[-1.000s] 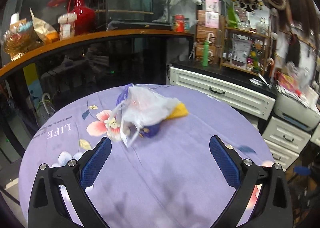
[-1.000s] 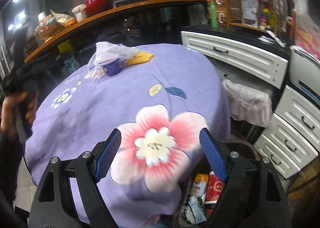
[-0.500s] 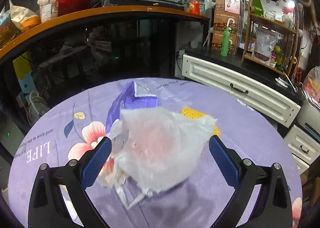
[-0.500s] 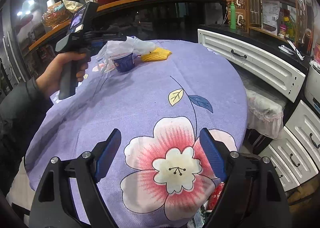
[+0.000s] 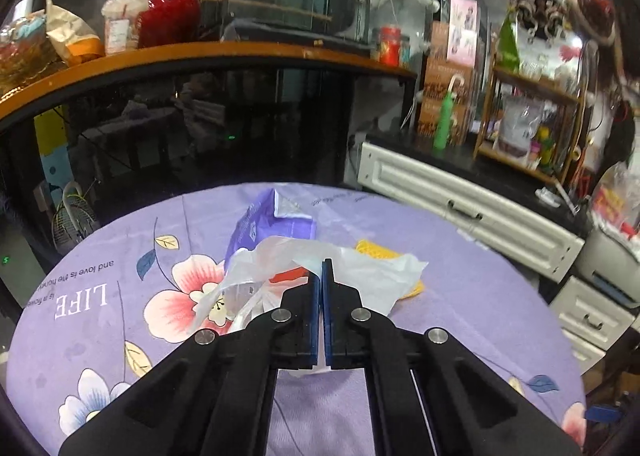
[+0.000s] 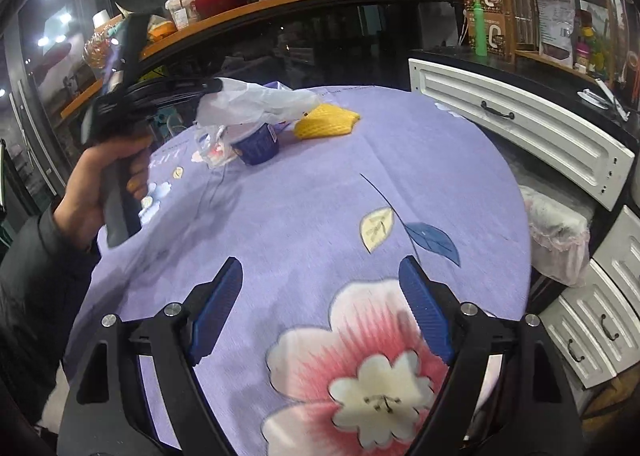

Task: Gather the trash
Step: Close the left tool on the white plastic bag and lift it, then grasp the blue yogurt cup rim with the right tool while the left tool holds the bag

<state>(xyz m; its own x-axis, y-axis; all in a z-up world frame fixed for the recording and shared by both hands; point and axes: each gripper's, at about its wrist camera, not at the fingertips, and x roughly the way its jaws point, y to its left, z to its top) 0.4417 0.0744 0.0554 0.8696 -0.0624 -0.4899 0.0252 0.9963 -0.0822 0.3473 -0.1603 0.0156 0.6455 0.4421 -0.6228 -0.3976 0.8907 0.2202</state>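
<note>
Both left gripper [image 5: 321,270] jaws pinch the plastic bag [image 5: 372,276] – just closed.

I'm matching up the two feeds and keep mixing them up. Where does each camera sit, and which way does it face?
Left wrist: on the left gripper, looking down across the table; its jaws, just closed, pinch the white plastic bag.
Right wrist: on the right gripper, open over the cloth; shows the left hand and sleeve.
Shared: bag, yellow net, red vase.
</note>
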